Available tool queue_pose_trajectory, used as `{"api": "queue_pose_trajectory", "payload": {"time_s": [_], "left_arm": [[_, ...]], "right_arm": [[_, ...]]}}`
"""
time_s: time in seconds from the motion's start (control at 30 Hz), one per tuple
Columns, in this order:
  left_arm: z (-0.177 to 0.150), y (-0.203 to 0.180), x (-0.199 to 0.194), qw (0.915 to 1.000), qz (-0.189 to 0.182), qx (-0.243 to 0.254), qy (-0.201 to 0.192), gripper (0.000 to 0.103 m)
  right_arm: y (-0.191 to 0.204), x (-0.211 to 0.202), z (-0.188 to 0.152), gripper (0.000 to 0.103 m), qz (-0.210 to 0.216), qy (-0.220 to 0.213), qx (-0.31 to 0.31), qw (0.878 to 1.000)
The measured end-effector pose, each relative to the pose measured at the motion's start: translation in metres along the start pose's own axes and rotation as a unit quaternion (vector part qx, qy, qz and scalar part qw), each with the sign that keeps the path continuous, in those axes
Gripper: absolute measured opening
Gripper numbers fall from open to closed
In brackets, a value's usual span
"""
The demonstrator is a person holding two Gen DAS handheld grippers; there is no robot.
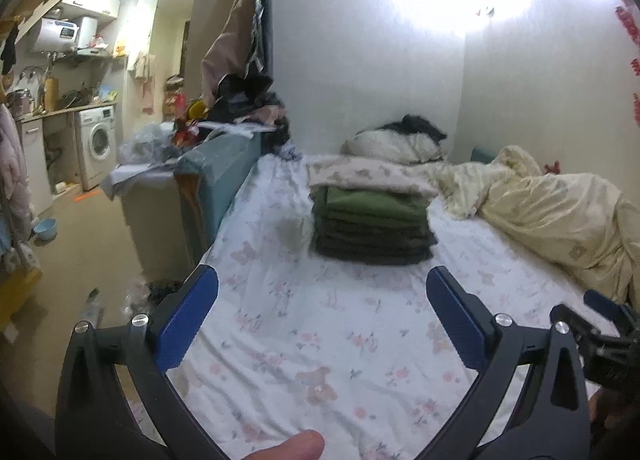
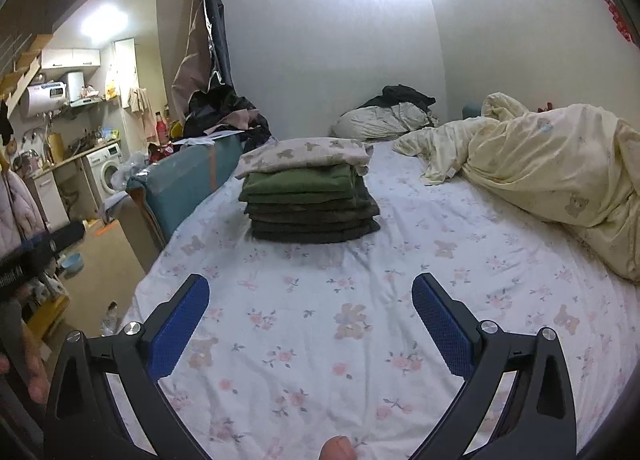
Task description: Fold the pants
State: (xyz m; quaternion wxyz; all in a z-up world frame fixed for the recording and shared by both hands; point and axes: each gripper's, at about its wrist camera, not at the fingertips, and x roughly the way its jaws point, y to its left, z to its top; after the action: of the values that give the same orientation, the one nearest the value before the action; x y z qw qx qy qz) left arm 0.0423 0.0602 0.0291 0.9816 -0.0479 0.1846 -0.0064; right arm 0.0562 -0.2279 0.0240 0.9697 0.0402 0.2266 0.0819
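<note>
A stack of folded pants (image 1: 372,223) sits on the bed, several dark and green pieces with a cream bear-print piece on top; it also shows in the right wrist view (image 2: 310,201). My left gripper (image 1: 322,284) is open and empty, held above the floral sheet (image 1: 320,340) in front of the stack. My right gripper (image 2: 310,290) is open and empty, also above the sheet (image 2: 320,340) short of the stack. The right gripper's tip shows at the right edge of the left wrist view (image 1: 608,320).
A crumpled cream duvet (image 2: 540,175) lies on the bed's right side. A pile of clothes (image 2: 388,115) sits at the far wall. A teal footboard (image 2: 188,179) with clutter bounds the left edge, and beyond it are the floor and a washing machine (image 2: 108,173).
</note>
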Motion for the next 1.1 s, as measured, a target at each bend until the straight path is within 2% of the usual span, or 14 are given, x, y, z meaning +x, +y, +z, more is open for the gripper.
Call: {"api": "queue_pose_trajectory", "payload": {"time_s": [0.2,0.47,0.77,1.1], "left_arm": [[-0.010,-0.022,0.013,0.9982,0.005,0.056,0.022,0.103],[-0.004,-0.030,0.020,0.9984,0.017,0.044,0.031,0.103],[0.001,-0.041,0.015,0.9990,0.012,0.038,0.021,0.103],[-0.001,-0.043,0.006,0.9988,0.025,0.040,0.009,0.103]], "right_arm": [[-0.018,0.003,0.000,0.103,-0.007,0.015,0.024,1.000],[-0.026,0.008,0.001,0.103,-0.004,0.028,0.043,0.999],[-0.025,0.008,0.002,0.103,0.003,0.030,0.036,0.999],[-0.025,0.009,0.000,0.103,-0.001,0.032,0.034,0.999]]}}
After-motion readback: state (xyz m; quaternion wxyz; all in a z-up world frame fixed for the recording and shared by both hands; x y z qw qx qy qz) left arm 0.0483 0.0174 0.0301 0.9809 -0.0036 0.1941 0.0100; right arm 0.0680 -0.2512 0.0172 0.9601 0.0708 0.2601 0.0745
